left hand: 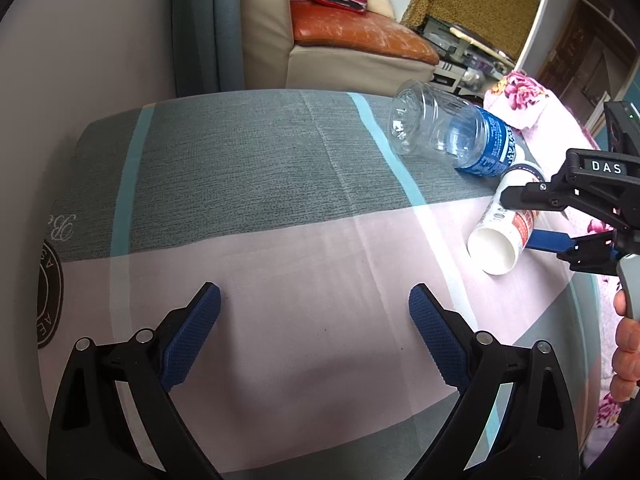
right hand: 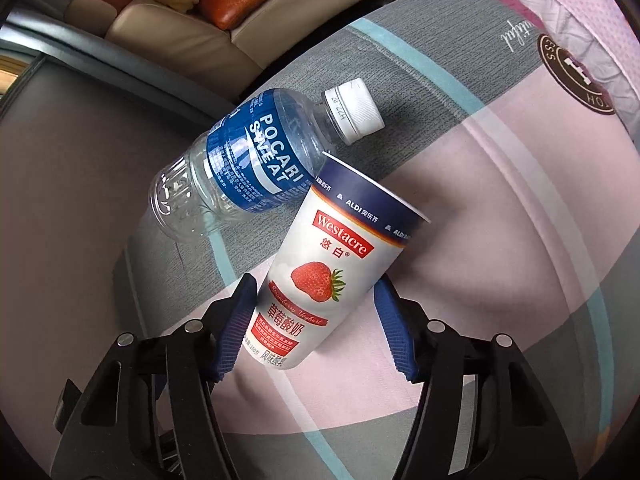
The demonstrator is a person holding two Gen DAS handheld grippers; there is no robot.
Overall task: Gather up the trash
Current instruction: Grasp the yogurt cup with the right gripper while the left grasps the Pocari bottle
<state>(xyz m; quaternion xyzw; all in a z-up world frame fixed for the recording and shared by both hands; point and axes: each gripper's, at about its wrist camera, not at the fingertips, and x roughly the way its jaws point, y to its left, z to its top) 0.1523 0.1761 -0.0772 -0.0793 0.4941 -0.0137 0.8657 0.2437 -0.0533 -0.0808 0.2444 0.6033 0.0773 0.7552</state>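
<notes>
Yogurt cup [right hand: 332, 276] lay on the bed [right hand: 500, 208] against the bottle [right hand: 248, 156], between my open right claw [right hand: 316, 320]; I judged squeezing gently mid-body best, left claw [left hand: 314, 336] open, idle.

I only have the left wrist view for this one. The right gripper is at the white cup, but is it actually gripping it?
Observer: It doesn't look like it. In the right wrist view, the right gripper straddles the yogurt cup, and a sliver of gap shows at one pad.
Operator: Is the bottle capped?
Observer: Yes, the bottle has its white cap on.
Operator: Do the cup and bottle touch?
Observer: The cup's rim overlaps the bottle's label. Contact looks likely, but I can't confirm it.
</notes>
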